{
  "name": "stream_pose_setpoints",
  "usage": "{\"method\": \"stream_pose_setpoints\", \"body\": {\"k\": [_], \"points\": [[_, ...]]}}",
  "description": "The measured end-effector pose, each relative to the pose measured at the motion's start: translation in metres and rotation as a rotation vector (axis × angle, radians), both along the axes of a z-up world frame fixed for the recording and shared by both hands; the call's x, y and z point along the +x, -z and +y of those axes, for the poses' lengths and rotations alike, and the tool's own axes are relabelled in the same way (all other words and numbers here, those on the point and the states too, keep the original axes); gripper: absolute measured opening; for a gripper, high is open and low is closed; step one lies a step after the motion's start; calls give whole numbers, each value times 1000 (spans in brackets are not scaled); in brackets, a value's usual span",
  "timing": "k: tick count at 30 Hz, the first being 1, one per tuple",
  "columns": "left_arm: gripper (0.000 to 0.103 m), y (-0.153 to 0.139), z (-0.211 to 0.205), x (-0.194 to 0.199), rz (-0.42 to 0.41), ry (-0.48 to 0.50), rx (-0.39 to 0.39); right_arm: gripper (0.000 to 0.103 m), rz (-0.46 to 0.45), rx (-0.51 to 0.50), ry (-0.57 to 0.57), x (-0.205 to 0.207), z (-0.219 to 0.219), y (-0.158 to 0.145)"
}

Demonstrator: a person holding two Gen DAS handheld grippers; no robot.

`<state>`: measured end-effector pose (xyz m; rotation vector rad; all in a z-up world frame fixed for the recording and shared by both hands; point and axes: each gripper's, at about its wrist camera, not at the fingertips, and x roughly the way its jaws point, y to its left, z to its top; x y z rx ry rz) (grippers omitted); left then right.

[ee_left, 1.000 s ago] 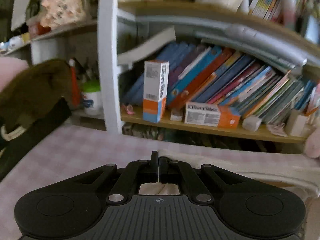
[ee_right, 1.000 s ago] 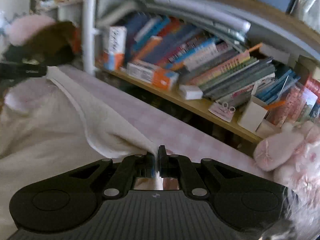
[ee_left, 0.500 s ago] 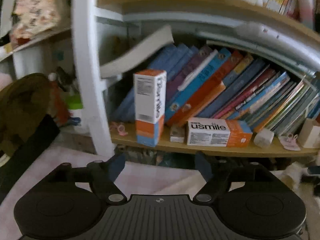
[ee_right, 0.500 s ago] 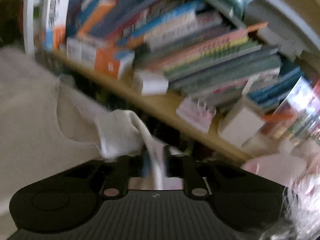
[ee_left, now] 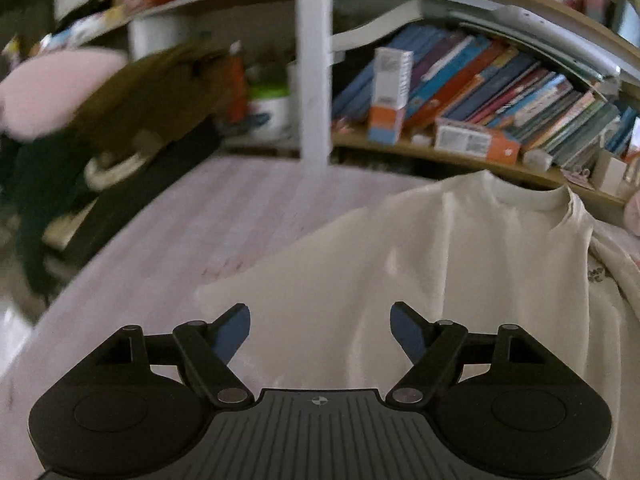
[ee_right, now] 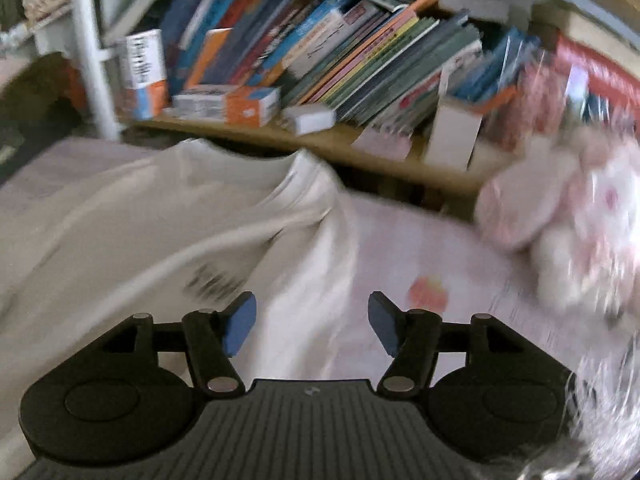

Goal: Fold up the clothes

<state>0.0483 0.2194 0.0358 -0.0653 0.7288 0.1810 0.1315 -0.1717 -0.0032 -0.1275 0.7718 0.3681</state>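
A cream-white shirt (ee_left: 460,264) lies spread on the pink checked bed cover (ee_left: 224,208), its collar toward the bookshelf. My left gripper (ee_left: 320,326) hangs open above the shirt's near left part, nothing between its blue pads. In the right wrist view the same shirt (ee_right: 160,220) fills the left half, with dark print near a fold. My right gripper (ee_right: 312,320) is over the shirt's right edge; its jaws are opening and the pads press on nothing.
A bookshelf (ee_left: 480,92) of leaning books and orange-white boxes (ee_right: 228,104) runs along the far side. A white post (ee_left: 314,60) stands at the bed's far edge. Dark clothes and a pink cushion (ee_left: 52,92) lie left. A pink-white plush toy (ee_right: 560,216) sits right.
Both grippers were shut on the shirt's cloth a second ago and have let go. The left one drew back toward me; the shirt now lies flat in front of both.
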Motion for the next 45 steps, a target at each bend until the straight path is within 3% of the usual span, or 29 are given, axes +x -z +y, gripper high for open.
{"method": "stream_pose_setpoints", "body": {"k": [7, 11, 15, 16, 19, 21, 23, 29, 33, 37, 40, 45], "points": [[76, 15, 37, 7, 32, -157, -65, 60, -26, 0, -50, -90, 36, -4], [50, 29, 54, 32, 80, -225, -95, 58, -27, 81, 19, -122, 47, -5], [47, 36, 68, 48, 83, -309, -112, 57, -20, 92, 24, -137, 55, -10], [43, 36, 70, 50, 79, -317, -116, 57, -27, 72, 16, -139, 57, -11], [6, 37, 74, 55, 60, -279, -162, 57, -40, 42, 37, -146, 58, -13], [5, 37, 75, 58, 61, -232, -159, 47, -29, 34, 60, -146, 57, -13], [5, 36, 78, 64, 67, -174, -129, 43, -15, 19, 87, -147, 57, -12], [5, 23, 129, 114, 34, -198, -42, 43, 2, -54, 142, -144, 61, -9], [5, 12, 145, 153, 15, -154, 51, 44, 26, -74, 163, -140, 62, -8], [5, 6, 151, 182, -2, -137, 118, 45, 66, -33, 213, -134, 55, -11], [5, 5, 159, 195, -26, -165, 115, 49, 94, 8, 266, -131, 46, -14], [8, 17, 156, 198, 22, -134, 190, 55, 147, 50, 335, -125, 30, -12]]}}
